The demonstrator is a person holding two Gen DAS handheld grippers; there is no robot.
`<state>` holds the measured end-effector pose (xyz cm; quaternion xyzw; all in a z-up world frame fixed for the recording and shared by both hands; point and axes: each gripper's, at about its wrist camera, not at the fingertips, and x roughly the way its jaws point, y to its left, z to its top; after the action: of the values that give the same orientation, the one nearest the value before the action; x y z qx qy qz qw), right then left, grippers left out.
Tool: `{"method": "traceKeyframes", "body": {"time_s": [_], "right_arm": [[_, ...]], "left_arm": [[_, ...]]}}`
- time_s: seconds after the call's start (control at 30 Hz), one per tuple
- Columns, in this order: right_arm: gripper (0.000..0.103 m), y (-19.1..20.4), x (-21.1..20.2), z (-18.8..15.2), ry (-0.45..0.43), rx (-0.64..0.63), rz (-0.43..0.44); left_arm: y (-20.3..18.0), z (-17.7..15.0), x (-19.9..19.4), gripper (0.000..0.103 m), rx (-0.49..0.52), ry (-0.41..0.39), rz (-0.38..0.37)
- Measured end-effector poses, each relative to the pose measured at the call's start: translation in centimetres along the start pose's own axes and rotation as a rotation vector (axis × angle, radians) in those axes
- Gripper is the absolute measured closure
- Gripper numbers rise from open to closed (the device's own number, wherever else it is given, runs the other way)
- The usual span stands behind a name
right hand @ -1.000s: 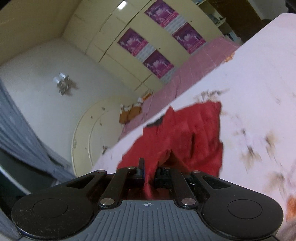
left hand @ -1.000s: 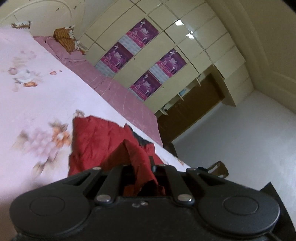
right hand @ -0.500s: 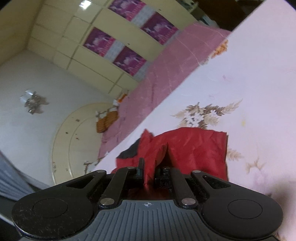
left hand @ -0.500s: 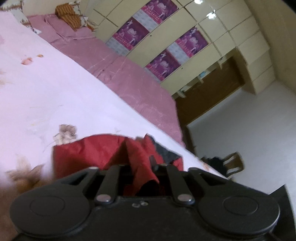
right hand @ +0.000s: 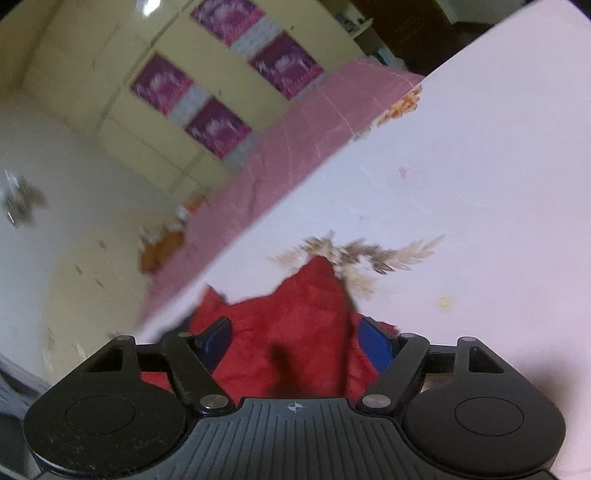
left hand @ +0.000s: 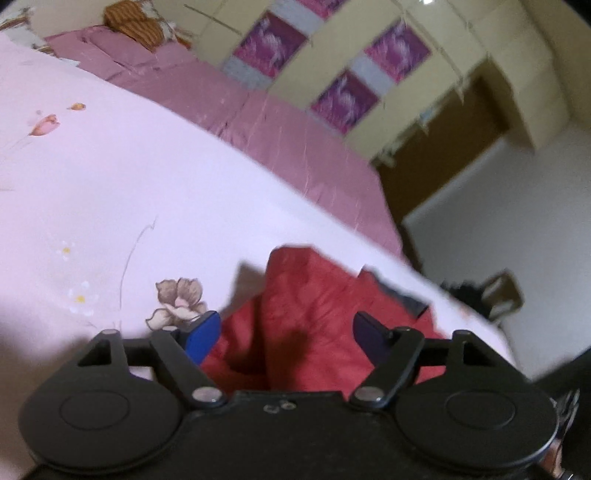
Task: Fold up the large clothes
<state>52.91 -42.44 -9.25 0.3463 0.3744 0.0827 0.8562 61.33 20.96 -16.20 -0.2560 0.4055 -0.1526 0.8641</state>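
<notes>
A red garment (left hand: 314, 306) with a dark lining lies bunched on the pale pink floral bedsheet (left hand: 129, 192). My left gripper (left hand: 286, 338) is open, its blue pads spread wide just over the cloth and holding nothing. In the right wrist view the same red garment (right hand: 295, 332) lies under my right gripper (right hand: 299, 343), which is also open, its pads apart on either side of the fabric. The near part of the garment is hidden behind both gripper bodies.
A darker pink quilt (left hand: 280, 133) lies along the far side of the bed with striped orange pillows (left hand: 133, 22). A cream wardrobe with purple posters (left hand: 332, 62) stands beyond. A dark doorway (left hand: 443, 155) and a chair (left hand: 502, 295) are at the right.
Both grippers were shut on folds of the red garment and have opened, letting it drop onto the sheet. Both have lowered and moved forward over the bed.
</notes>
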Motion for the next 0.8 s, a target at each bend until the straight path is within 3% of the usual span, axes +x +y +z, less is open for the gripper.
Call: {"method": "traceKeyframes", "body": {"time_s": [0.03, 0.1, 0.13, 0.17, 0.2, 0.27, 0.43, 0.53, 0.63, 0.73, 0.8], "right_arm": [[0.029, 0.3, 0.7, -0.2, 0.014, -0.031, -0.020], [0.049, 0.8, 2.1, -0.7, 0.041, -0.091, -0.061], [0.056, 1.1, 2.6, -0.9, 0.053, -0.126, -0.088], [0.071, 1.4, 3.0, -1.0, 0.055, -0.155, -0.107], [0.084, 1.6, 3.1, -1.1, 0.048, -0.176, -0.114], [0.100, 2.4, 2.8, -1.2, 0.005, -0.224, -0.108], [0.100, 5.4, 1.6, -1.1, -0.109, -0.387, -0.106], [0.100, 6.3, 1.8, -0.8, -0.164, -0.410, -0.095], [0.100, 6.8, 3.4, -0.8, -0.176, -0.429, -0.130], [0.100, 5.9, 6.8, -1.2, -0.068, -0.419, -0.227], [0.100, 4.8, 8.4, -1.8, -0.007, -0.403, -0.263]], "left_arm": [[-0.1, 0.0, 0.5, 0.035, 0.028, 0.026, 0.021], [-0.4, 0.0, 1.7, 0.049, 0.077, 0.069, 0.074], [-0.4, -0.2, 1.9, 0.061, 0.099, 0.078, 0.078], [-0.7, -0.3, 2.0, 0.076, 0.122, 0.075, 0.081], [-0.9, -0.3, 1.8, 0.081, 0.136, 0.058, 0.073], [-1.4, -0.4, 0.7, 0.092, 0.159, -0.006, 0.041], [-3.0, 0.1, -1.2, 0.098, 0.218, -0.121, 0.011], [-3.5, 0.7, -1.4, 0.097, 0.225, -0.177, 0.030], [-3.1, 1.1, 0.7, 0.098, 0.221, -0.123, 0.098], [-2.6, 0.7, 3.7, 0.097, 0.213, -0.018, 0.163], [-2.4, -0.2, 4.5, 0.097, 0.228, -0.002, 0.184]]}}
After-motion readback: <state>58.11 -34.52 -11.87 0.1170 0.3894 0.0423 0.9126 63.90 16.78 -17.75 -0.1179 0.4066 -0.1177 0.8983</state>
